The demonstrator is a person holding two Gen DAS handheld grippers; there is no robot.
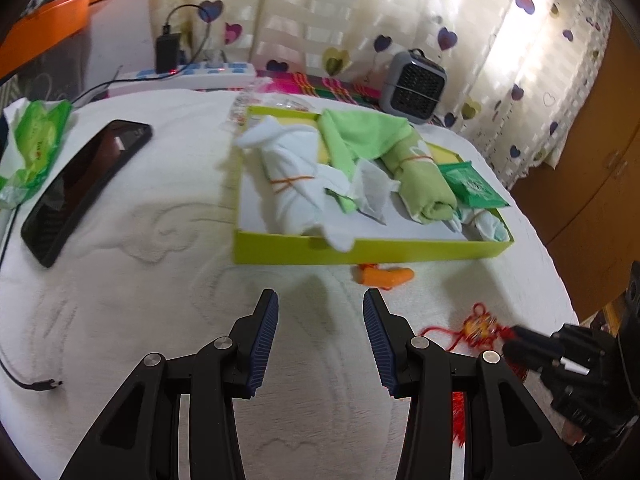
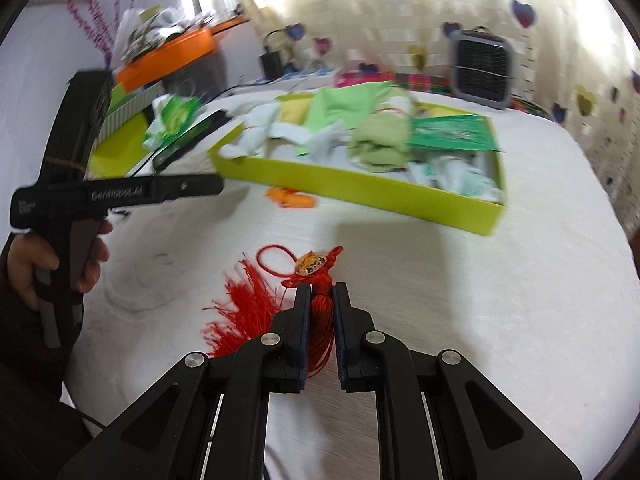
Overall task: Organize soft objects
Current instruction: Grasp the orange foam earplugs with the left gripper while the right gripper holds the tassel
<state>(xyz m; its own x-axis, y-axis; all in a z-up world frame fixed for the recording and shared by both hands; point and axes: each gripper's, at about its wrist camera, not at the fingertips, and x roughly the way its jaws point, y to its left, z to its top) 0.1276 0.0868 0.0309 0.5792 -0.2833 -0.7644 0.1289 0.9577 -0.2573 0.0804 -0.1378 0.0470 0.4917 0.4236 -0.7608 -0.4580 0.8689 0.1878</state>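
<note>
Tassel charm [image 2: 316, 280] pinched in right claw [image 2: 322, 286], fringe partly hidden.

Both grippers are black plastic linkages with round silver pivot screws and ribbed dark-blue pads [image 1: 264, 344]. The left gripper [image 2: 120, 192] bears white "GenRobot.AI" lettering along its side.

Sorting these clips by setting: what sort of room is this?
Probably a home bedroom: heart-patterned curtains along the back, a white quilted bed-like surface underneath, and a small portable fan beside a power strip.
</note>
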